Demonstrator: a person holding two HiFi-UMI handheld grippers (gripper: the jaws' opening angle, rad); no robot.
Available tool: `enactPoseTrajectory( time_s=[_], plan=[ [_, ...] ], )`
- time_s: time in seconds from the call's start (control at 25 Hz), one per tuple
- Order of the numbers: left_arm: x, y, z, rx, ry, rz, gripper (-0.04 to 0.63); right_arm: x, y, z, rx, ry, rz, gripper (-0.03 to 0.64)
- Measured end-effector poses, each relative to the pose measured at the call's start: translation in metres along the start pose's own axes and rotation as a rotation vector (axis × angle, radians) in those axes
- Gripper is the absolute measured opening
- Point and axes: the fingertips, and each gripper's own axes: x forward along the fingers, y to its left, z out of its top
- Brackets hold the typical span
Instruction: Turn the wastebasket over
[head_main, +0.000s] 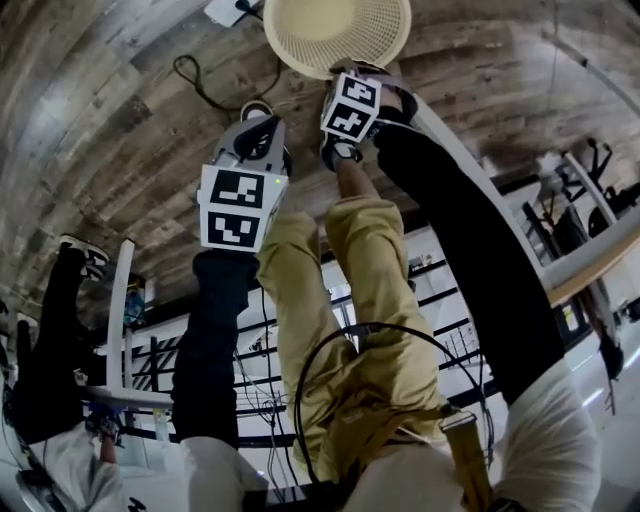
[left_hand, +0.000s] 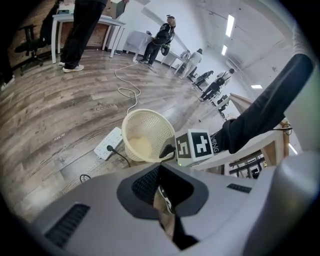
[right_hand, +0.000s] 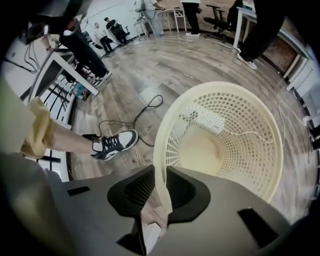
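**Plank Floor: Basket Held at the Rim**

Grey-brown wood-grain plank flooring (head_main: 120, 120) is seen across all views, matt in finish and with long straight seams. A white rectangular plastic power strip (left_hand: 108, 143) lies on it, and a thin black cable (right_hand: 145, 112) is looped beside it.

The cream round plastic wastebasket (right_hand: 225, 135) is located on the floor side of the power strip, directly ahead of the person's feet. Its wall is a fine square lattice that tapers to a solid, smooth base disc. The mouth is turned upward and tilted toward the cameras, so the interior is exposed. Whether the base touches the planks cannot be determined.

The right gripper (right_hand: 160, 187) is clenched on the wastebasket. The thin rolled rim is pinched between the two dark ribbed pads, with one pad inside the wall and one outside. The black sleeve (head_main: 470, 250) behind it is extended forward.

The left gripper (left_hand: 162, 187) is held back from the wastebasket, well apart from it. Its jaws are parted by a narrow gap and nothing is gripped; only trouser cloth and a shoe are seen through the gap.

Khaki fabric trousers (head_main: 340, 300) and a navy-and-white laced sneaker (right_hand: 112, 144) are visible below the grippers.
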Motion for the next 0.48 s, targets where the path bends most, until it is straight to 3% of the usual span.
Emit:
enactPoseTrajectory(
  time_s=[0.08,0.24,0.48],
  plan=[
    [-0.001,0.002,0.005,0.006,0.002,0.000,0.001,-0.010,0.002,0.012,-0.012,-0.036,0.037,0.081],
    [-0.005,-0.002,0.017,0.022,0.009,-0.010,0.001,-0.039,-0.002,0.030,0.121,-0.134,0.131,0.075],
    [-0.001,-0.002,0.039,0.021,-0.012,-0.016,0.000,-0.073,-0.021,0.044,0.336,-0.287,0.424,0.074]
  ],
)
